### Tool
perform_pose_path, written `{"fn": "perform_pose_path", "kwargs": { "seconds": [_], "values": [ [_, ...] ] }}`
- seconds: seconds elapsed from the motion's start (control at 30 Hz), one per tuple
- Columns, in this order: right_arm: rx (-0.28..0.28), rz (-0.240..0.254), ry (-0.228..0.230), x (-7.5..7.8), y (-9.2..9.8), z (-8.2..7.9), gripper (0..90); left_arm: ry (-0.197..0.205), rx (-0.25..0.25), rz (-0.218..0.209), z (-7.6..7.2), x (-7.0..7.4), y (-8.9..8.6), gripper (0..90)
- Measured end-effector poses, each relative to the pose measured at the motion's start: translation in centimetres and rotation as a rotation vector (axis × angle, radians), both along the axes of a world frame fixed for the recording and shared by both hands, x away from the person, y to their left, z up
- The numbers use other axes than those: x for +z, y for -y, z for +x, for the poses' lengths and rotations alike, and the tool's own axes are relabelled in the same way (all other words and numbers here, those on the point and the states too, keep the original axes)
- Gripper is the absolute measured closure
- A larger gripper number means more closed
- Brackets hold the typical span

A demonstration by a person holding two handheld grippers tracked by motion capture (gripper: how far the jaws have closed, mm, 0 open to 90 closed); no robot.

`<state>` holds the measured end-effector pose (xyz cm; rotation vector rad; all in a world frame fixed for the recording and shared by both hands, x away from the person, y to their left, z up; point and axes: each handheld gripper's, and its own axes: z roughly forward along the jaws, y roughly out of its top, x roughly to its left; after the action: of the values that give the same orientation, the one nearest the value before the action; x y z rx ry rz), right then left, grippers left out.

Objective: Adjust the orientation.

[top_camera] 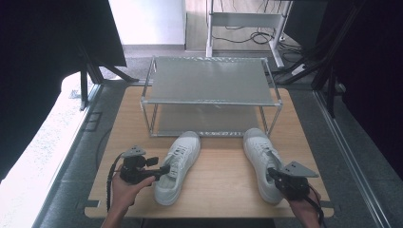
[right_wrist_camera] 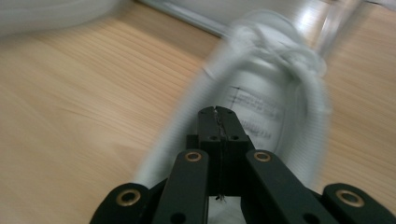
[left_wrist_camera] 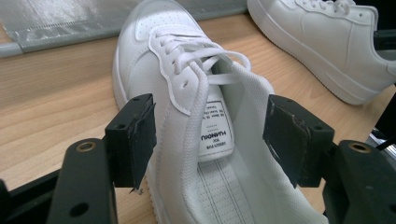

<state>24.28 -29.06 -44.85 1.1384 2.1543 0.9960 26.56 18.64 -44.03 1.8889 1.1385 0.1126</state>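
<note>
Nearest, two hand-held grippers work on two white shoes on the tabletop (top_camera: 218, 166). Left hand-held gripper (left_wrist_camera: 210, 140) gapes wide, jaws either side of the left shoe's (left_wrist_camera: 187, 93) collar. Right hand-held gripper (right_wrist_camera: 218, 116) is pressed closed at the blurred right shoe's (right_wrist_camera: 275, 93) opening. Beyond both stands one two-tier rack (top_camera: 209, 80).

Overhead forward-down view, two close gripper-mounted views, shared shoes (top_camera: 178, 166)

Black left gripper (top_camera: 161, 169), grey three-cornered plates, trailing black cables, brass-ringed holes, black right gripper (top_camera: 272, 174)
</note>
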Motion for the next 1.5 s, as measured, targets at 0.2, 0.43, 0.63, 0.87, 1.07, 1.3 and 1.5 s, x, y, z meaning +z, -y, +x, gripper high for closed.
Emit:
{"fn": "perform_pose_path", "kwargs": {
  "seconds": [0.2, 0.43, 0.63, 0.87, 1.07, 1.3, 1.5],
  "values": [
    [0.022, 0.052, 0.043, 1.1, -0.7, -0.8, 89.9, -0.005, -0.004, -0.002, 0.0, 0.0, 0.0, 34.4],
    [0.108, 0.027, 0.024, 1.1, -3.3, -1.8, 89.8, -0.01, 0.002, -0.005, 0.0, 0.0, -0.1, 34.3],
    [0.087, 0.001, -0.032, -0.1, -3.1, -1.8, 90.0, -0.011, 0.002, -0.003, 0.0, -0.1, -0.1, 34.3],
    [0.056, -0.087, -0.002, 0.0, -2.6, -2.5, 90.0, -0.01, 0.001, -0.002, 0.0, -0.1, -0.2, 34.3],
    [0.055, -0.076, -0.011, 0.0, -2.1, -2.6, 90.0, -0.01, -0.001, 0.002, 0.0, -0.1, -0.1, 34.3],
    [0.111, 0.052, -0.001, 0.7, -1.7, -2.6, 76.4, 0.014, 0.012, -0.009, -0.2, 0.3, -0.1, 35.4],
    [0.102, 0.125, 0.047, 2.0, -0.5, -2.3, 67.1, 0.03, 0.032, -0.005, -0.3, 0.7, -0.4, 35.5]
  ]
}}
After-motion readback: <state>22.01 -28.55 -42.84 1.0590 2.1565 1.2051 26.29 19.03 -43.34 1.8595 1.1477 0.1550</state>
